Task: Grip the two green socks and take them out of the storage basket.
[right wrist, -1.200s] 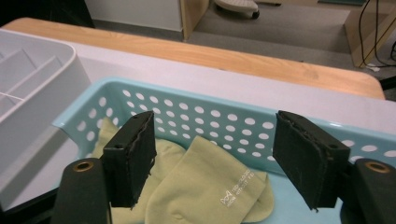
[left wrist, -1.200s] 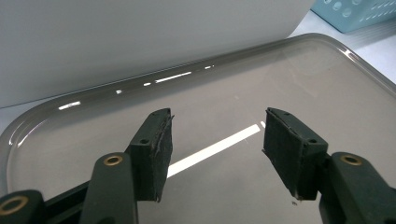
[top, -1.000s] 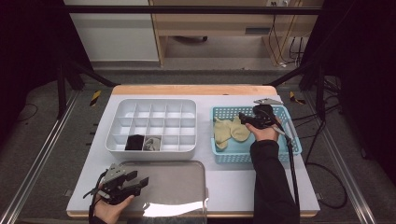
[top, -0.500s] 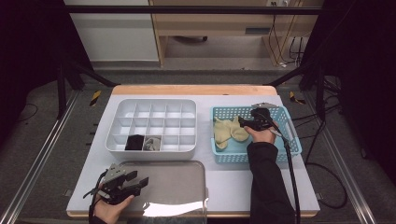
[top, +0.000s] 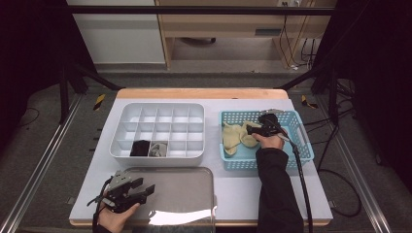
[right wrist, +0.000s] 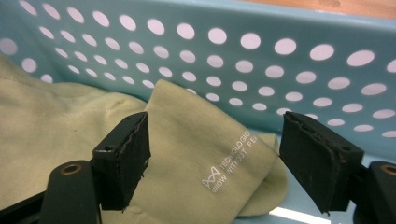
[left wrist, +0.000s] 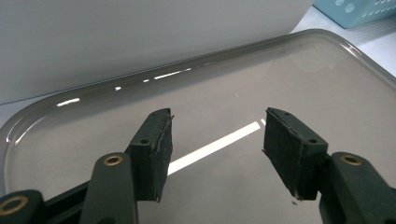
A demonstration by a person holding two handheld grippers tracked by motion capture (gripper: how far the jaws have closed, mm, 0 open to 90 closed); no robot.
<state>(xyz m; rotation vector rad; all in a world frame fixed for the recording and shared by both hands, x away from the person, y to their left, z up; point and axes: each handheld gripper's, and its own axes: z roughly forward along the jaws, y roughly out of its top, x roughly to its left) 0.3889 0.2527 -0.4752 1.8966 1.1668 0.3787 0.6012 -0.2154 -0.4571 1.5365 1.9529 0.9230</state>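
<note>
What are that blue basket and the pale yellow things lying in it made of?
The basket looks like moulded plastic: smooth matte walls with regular round holes. The yellow pieces seem to be soft knit fabric, probably socks: fine weave, soft folds, white printed lettering.

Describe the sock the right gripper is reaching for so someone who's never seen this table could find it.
Find the light blue perforated plastic basket right of the white compartment tray. A heap of pale yellow-green socks lies inside; the open right gripper hovers over one sock by the basket wall. Unlike its neighbours, it shows small white printed lettering with a logo.
</note>
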